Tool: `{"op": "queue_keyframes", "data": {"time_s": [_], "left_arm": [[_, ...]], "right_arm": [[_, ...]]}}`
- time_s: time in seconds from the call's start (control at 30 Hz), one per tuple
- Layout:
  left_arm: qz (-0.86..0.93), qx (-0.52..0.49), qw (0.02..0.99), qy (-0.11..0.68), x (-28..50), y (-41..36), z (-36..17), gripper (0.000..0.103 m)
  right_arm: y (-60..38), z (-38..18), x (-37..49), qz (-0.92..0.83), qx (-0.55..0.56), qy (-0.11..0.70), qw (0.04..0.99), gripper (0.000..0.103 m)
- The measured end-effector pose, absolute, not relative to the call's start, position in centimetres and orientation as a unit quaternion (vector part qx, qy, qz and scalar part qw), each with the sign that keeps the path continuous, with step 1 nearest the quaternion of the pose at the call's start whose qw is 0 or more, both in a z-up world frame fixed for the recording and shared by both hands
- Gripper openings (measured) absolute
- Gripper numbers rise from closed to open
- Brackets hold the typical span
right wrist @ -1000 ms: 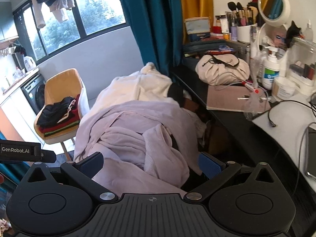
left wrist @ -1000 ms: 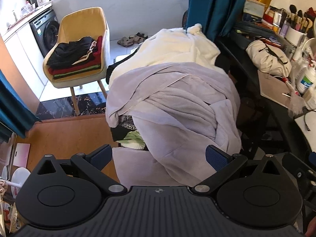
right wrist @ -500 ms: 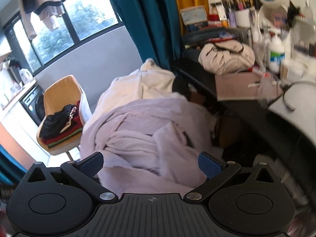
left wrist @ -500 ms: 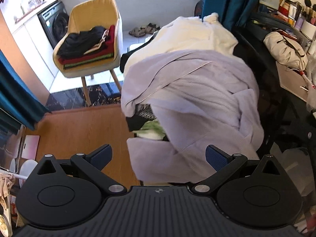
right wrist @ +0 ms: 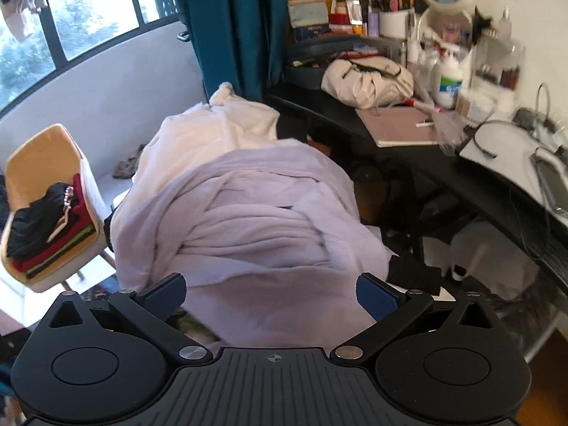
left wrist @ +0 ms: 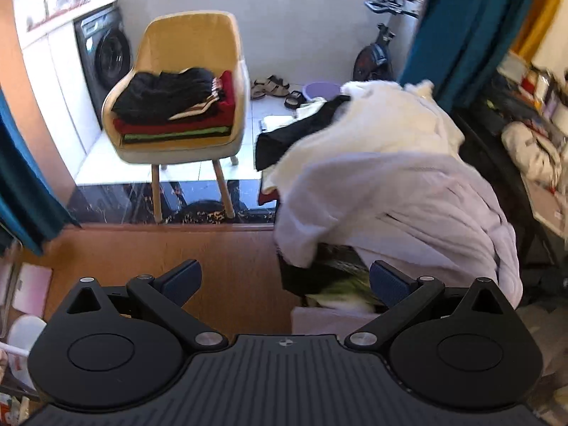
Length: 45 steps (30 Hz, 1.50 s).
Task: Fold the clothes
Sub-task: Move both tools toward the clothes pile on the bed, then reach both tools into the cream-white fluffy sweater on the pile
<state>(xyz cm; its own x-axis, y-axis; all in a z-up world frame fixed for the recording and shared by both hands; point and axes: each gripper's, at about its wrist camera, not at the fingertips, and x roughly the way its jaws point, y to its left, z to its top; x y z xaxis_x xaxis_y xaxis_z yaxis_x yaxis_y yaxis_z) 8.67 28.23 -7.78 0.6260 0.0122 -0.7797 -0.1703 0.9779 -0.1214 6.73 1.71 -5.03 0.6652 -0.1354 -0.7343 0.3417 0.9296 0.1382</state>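
A heap of unfolded clothes has a pale lilac garment (left wrist: pixel 408 206) (right wrist: pixel 255 213) on top and a cream fleece one (left wrist: pixel 383 124) (right wrist: pixel 213 131) behind it. Dark and green-white pieces (left wrist: pixel 337 280) peek out underneath at the front. My left gripper (left wrist: pixel 284 280) hangs open over the wooden floor, left of the heap, holding nothing. Directly above the lilac garment's near edge, my right gripper (right wrist: pixel 271 293) is open and empty. A stack of folded clothes (left wrist: pixel 177 106) (right wrist: pixel 49 227), black over red and green, lies on a yellow chair (left wrist: pixel 188 35) (right wrist: pixel 42 156).
A black desk (right wrist: pixel 443 163) crowded with cosmetics, a cream bag (right wrist: pixel 369 78) and a mirror runs along the right. Teal curtains (right wrist: pixel 230 25) hang behind the heap. A washing machine (left wrist: pixel 103 53), sandals (left wrist: pixel 269 88) and a purple basin (left wrist: pixel 319 89) lie on the tiled area beyond the wooden floor (left wrist: pixel 159 248).
The left wrist view has swung left, so the heap now sits at its right and the chair is central. The right gripper has moved closer over the lilac garment. Both grippers stay open.
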Motion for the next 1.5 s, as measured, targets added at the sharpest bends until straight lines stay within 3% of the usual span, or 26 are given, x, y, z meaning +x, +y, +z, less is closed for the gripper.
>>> {"op": "queue_keyframes", "data": {"time_s": [0.23,0.6,0.73,1.0,1.27,1.5], "left_arm": [[0.014,-0.061,0.916,0.397,8.8,35.7,-6.0,0.103],[0.018,-0.078,0.911,0.405,11.5,42.7,-5.5,0.103],[-0.009,-0.09,0.923,0.373,13.6,44.2,-5.2,0.103],[-0.031,-0.051,0.924,0.378,23.4,42.3,-5.1,0.103],[-0.015,-0.048,0.935,0.351,33.6,39.7,-2.9,0.103],[-0.056,-0.051,0.917,0.392,41.9,38.6,-5.6,0.103]], "right_arm": [[10.2,-1.9,6.1,-0.169,0.134,0.363,0.906,0.102],[14.7,-3.2,10.1,-0.181,0.164,0.36,0.9,0.102],[15.2,-4.1,14.1,-0.15,0.193,0.369,0.897,0.102],[17.4,-5.1,24.6,-0.081,0.165,0.382,0.906,0.102],[12.2,-2.4,33.3,-0.088,0.197,0.324,0.921,0.102],[9.5,-2.0,37.0,-0.164,0.176,0.279,0.93,0.102]]}}
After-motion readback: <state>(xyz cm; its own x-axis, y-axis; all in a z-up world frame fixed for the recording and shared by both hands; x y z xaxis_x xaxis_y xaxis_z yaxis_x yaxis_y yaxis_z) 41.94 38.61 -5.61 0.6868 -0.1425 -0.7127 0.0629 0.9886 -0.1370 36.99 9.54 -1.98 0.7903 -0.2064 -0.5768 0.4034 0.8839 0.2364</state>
